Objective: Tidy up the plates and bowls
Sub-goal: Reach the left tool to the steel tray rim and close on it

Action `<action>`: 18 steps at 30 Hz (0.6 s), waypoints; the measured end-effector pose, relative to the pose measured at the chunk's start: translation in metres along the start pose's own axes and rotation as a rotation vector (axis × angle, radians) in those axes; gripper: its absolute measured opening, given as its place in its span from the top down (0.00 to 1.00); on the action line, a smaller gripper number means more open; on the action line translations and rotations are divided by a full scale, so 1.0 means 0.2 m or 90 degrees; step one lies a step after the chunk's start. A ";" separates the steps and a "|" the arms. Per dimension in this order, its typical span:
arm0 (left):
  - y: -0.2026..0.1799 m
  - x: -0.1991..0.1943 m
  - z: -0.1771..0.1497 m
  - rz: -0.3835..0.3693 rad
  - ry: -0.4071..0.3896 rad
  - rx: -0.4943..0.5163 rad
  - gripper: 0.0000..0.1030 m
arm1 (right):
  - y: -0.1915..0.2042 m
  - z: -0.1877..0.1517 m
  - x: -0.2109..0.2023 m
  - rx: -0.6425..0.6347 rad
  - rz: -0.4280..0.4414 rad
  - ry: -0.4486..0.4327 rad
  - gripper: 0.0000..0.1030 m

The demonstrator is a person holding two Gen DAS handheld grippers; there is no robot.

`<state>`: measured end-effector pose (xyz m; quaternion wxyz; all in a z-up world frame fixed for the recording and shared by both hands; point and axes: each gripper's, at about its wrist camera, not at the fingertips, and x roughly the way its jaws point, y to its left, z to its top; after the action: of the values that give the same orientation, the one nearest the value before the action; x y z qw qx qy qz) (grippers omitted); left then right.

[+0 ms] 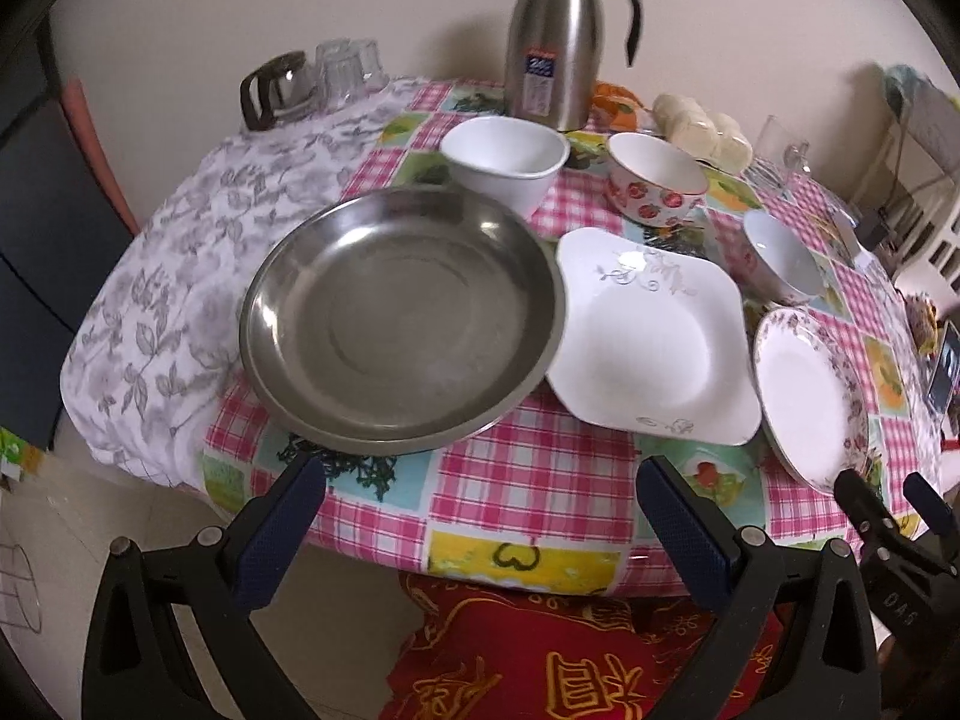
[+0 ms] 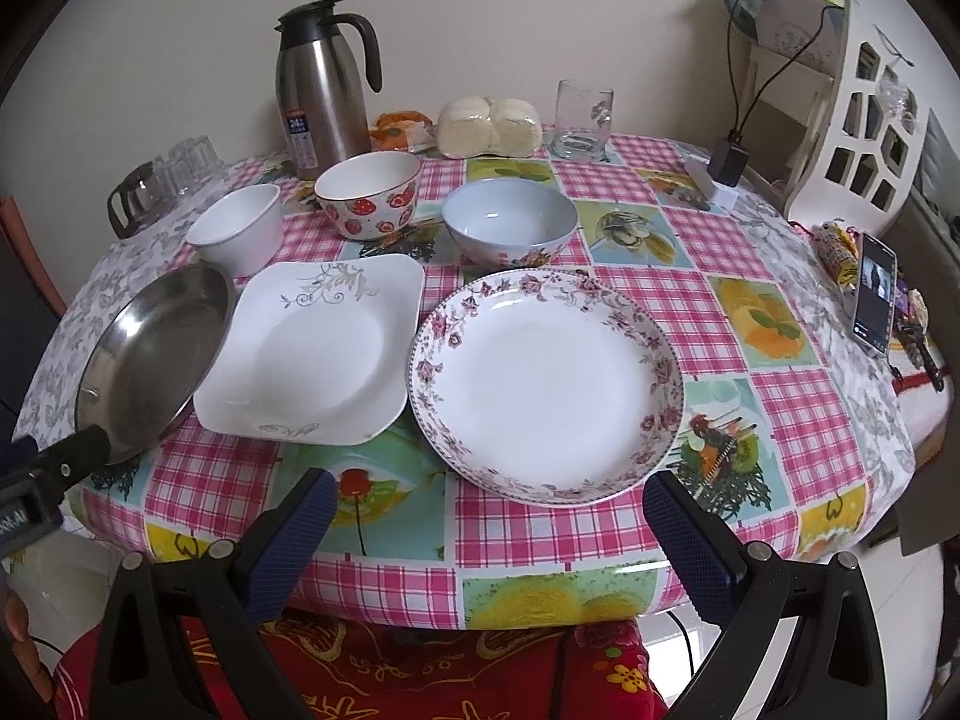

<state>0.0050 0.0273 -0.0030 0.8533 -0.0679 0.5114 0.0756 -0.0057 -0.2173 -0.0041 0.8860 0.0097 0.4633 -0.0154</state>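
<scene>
Right wrist view crops steel plate (image 2: 153, 360); both grippers (image 1: 480, 510) (image 2: 489, 516) gape, empty.

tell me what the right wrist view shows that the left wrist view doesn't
Only the right wrist view shows the lit phone face-on, the black charger and the whole white cutout rack. Only the left wrist view shows the dark chair at the table's left. Both share the steel plate, square plate, floral plate, three bowls, thermos, and both grippers, left gripper and right gripper, open and holding nothing.
</scene>
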 end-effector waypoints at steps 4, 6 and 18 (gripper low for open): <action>0.11 0.01 0.03 -0.017 -0.012 -0.037 0.00 | 0.03 0.04 0.00 0.001 0.003 -0.010 0.00; 0.17 0.00 0.04 -0.012 -0.028 -0.053 0.00 | 0.05 0.06 0.00 0.004 0.011 -0.017 0.00; 0.56 0.10 0.08 -0.055 -0.119 -0.163 0.00 | 0.35 0.20 0.14 -0.034 0.083 0.003 0.00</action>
<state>0.0065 0.1408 -0.0164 0.8839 -0.1909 0.4127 0.1096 0.0450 -0.1499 -0.0035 0.8839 0.0159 0.4641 0.0546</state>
